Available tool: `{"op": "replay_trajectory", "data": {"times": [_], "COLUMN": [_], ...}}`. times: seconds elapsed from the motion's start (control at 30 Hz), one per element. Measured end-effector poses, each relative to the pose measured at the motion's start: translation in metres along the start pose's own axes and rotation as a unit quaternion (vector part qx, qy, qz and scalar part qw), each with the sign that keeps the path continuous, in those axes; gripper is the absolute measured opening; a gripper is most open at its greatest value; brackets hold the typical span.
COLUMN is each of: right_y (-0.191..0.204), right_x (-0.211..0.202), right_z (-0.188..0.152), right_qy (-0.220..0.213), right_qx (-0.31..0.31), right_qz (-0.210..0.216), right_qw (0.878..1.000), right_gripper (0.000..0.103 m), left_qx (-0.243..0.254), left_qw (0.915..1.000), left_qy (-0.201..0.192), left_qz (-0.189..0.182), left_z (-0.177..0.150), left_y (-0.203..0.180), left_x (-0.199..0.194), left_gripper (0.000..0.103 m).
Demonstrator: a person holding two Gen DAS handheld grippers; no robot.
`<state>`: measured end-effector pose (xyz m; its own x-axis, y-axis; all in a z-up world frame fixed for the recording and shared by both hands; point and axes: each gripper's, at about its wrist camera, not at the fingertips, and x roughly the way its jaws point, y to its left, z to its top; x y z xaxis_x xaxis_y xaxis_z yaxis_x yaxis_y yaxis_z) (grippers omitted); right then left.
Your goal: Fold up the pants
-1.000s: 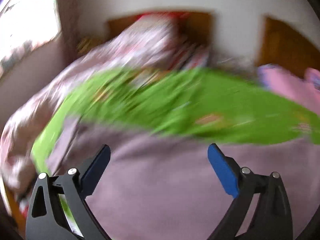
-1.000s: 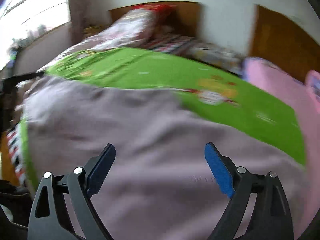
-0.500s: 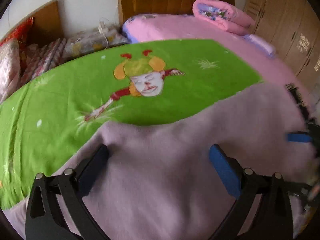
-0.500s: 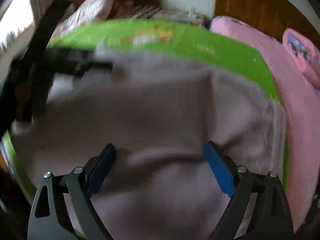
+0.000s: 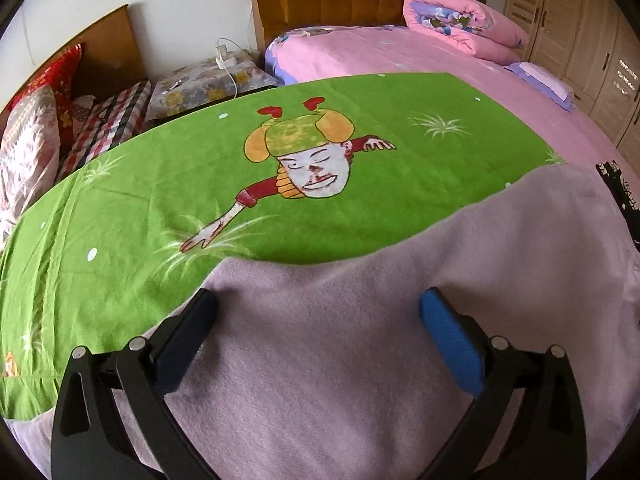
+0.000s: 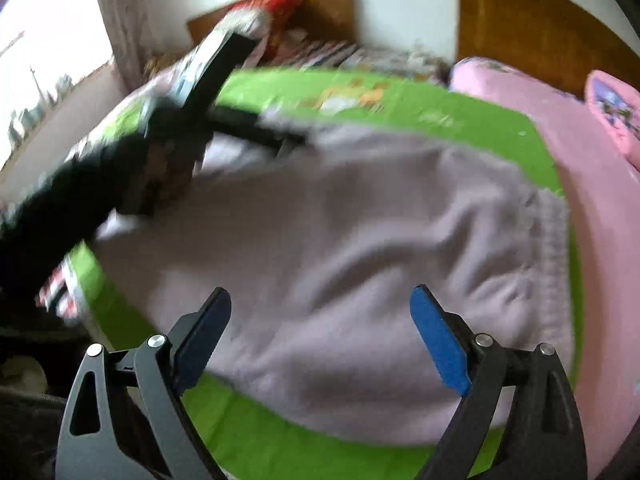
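Pale lilac fleece pants (image 5: pixel 360 360) lie folded flat on a green cartoon sheet (image 5: pixel 200 168). My left gripper (image 5: pixel 318 306) is open and empty, just above the pants near their far-left edge. In the right wrist view the pants (image 6: pixel 340 240) lie spread, their ribbed waistband (image 6: pixel 554 248) at the right. My right gripper (image 6: pixel 320 308) is open and empty above the pants' near edge. The left gripper (image 6: pixel 256 132) shows blurred at the pants' far-left end.
A pink bed (image 5: pixel 400 52) with a rolled pink quilt (image 5: pixel 460 24) lies behind the green sheet. Pillows (image 5: pixel 36 120) and a nightstand (image 5: pixel 208 84) are at the left, wardrobes (image 5: pixel 592 32) at the right. A window (image 6: pixel 40 60) is far left.
Both views swung right and settled over the pants. My right gripper pulled back toward the near edge. Both stayed open.
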<state>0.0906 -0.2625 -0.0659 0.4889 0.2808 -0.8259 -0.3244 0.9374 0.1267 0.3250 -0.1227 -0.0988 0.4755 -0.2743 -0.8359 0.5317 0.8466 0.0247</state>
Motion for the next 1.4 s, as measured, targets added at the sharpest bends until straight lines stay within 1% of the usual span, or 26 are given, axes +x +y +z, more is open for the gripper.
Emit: {"op": "replay_trajectory", "data": {"times": [0.03, 0.07, 0.1, 0.2, 0.27, 0.33, 0.43, 0.47, 0.57, 0.63, 0.7, 0.8, 0.83, 0.87, 0.9, 0.93, 0.97, 1.0, 1.03, 1.07, 1.13, 1.2, 1.23, 1.27, 1.33, 1.4], "right_y": [0.001, -0.002, -0.006, -0.011, -0.007, 0.004, 0.018, 0.023, 0.025, 0.022, 0.020, 0.005, 0.001, 0.000, -0.004, -0.009, -0.016, -0.019, -0.023, -0.023, -0.024, -0.022, -0.022, -0.024, -0.032, -0.032], "right_x": [0.010, 0.014, 0.009, -0.006, -0.013, -0.019, -0.028, -0.023, 0.000, 0.022, 0.019, 0.003, -0.003, -0.008, -0.014, -0.018, -0.020, -0.021, -0.017, -0.015, 0.004, 0.012, 0.010, 0.009, 0.007, 0.004], "right_z": [-0.008, -0.014, -0.021, -0.034, -0.031, -0.021, -0.001, 0.005, 0.011, 0.001, -0.012, -0.026, -0.029, -0.031, -0.032, -0.033, -0.031, -0.031, -0.028, -0.028, -0.026, -0.033, -0.035, -0.038, -0.039, -0.035], "right_qy": [0.023, 0.034, 0.022, 0.034, 0.038, 0.017, -0.044, -0.051, -0.027, 0.032, 0.026, 0.024, 0.014, 0.004, -0.015, -0.034, -0.054, -0.062, -0.069, -0.069, -0.034, -0.019, -0.018, -0.019, -0.016, -0.005], "right_qx": [-0.003, 0.001, 0.009, 0.014, -0.003, -0.015, -0.023, -0.027, -0.032, -0.026, -0.036, -0.009, -0.004, -0.001, 0.007, 0.018, 0.039, 0.052, 0.063, 0.065, 0.064, 0.045, 0.038, 0.045, 0.063, 0.054], "right_qz": [-0.004, -0.003, 0.007, 0.016, -0.004, -0.023, 0.014, 0.012, 0.017, 0.022, 0.028, 0.047, 0.035, 0.022, 0.010, 0.005, -0.003, -0.006, -0.004, -0.002, -0.016, -0.026, -0.029, -0.023, -0.005, -0.006], "right_qw": [1.000, 0.999, 1.000, 0.999, 0.999, 0.999, 0.999, 0.998, 0.999, 0.999, 0.999, 0.999, 0.999, 1.000, 1.000, 0.999, 0.998, 0.997, 0.996, 0.996, 0.997, 0.998, 0.999, 0.999, 0.998, 0.999], "right_gripper": [0.088, 0.089, 0.089, 0.089, 0.088, 0.088, 0.088, 0.088, 0.088, 0.090, 0.090, 0.090, 0.090, 0.090, 0.090, 0.090, 0.090, 0.090, 0.090, 0.090, 0.090, 0.090, 0.090, 0.090, 0.090, 0.090], "left_qx": [0.000, -0.001, -0.001, 0.000, 0.000, 0.000, -0.001, -0.001, -0.002, -0.002, -0.002, -0.008, -0.011, -0.011, 0.002, 0.019, 0.057, 0.079, 0.120, 0.144, 0.173, 0.167, 0.153, 0.134, 0.091, 0.080], "left_qw": [1.0000, 1.0000, 1.0000, 1.0000, 1.0000, 1.0000, 0.9999, 0.9999, 0.9999, 0.9999, 0.9999, 0.9983, 0.9985, 0.9988, 0.9976, 0.9964, 0.9938, 0.9919, 0.9870, 0.9832, 0.9785, 0.9799, 0.9809, 0.9815, 0.9842, 0.9837], "left_qy": [0.000, 0.000, 0.000, -0.001, -0.001, -0.002, -0.002, -0.002, -0.002, -0.002, -0.002, -0.021, -0.029, -0.044, -0.064, -0.073, -0.080, -0.080, -0.077, -0.073, -0.057, -0.028, 0.009, 0.001, 0.014, 0.014], "left_qz": [0.001, 0.002, 0.003, 0.007, 0.007, 0.008, 0.012, 0.013, 0.012, 0.012, 0.015, 0.054, 0.044, 0.015, -0.023, -0.038, -0.052, -0.058, -0.075, -0.086, -0.097, -0.106, -0.120, -0.136, -0.151, -0.161], "left_z": [0.001, 0.001, 0.001, 0.001, 0.001, 0.001, 0.002, 0.002, 0.002, 0.002, 0.003, 0.005, 0.008, 0.014, 0.021, 0.025, 0.032, 0.034, 0.037, 0.038, 0.038, 0.036, 0.038, 0.043, 0.049, 0.052], "left_y": [0.000, -0.001, -0.001, -0.003, -0.002, -0.003, -0.004, -0.004, -0.005, -0.005, -0.006, -0.016, -0.022, -0.033, -0.052, -0.066, -0.093, -0.107, -0.133, -0.148, -0.171, -0.176, -0.173, -0.165, -0.151, -0.147], "left_x": [0.001, 0.002, 0.002, 0.002, 0.002, 0.002, 0.002, 0.002, 0.002, 0.002, 0.001, -0.013, -0.020, -0.031, -0.044, -0.050, -0.055, -0.055, -0.052, -0.047, -0.028, -0.002, 0.013, 0.012, 0.023, 0.027], "left_gripper": [0.102, 0.102, 0.102, 0.102, 0.102, 0.102, 0.102, 0.102, 0.102, 0.102, 0.102, 0.101, 0.101, 0.101, 0.101, 0.101, 0.101, 0.101, 0.101, 0.101, 0.101, 0.102, 0.102, 0.102, 0.102, 0.102]}}
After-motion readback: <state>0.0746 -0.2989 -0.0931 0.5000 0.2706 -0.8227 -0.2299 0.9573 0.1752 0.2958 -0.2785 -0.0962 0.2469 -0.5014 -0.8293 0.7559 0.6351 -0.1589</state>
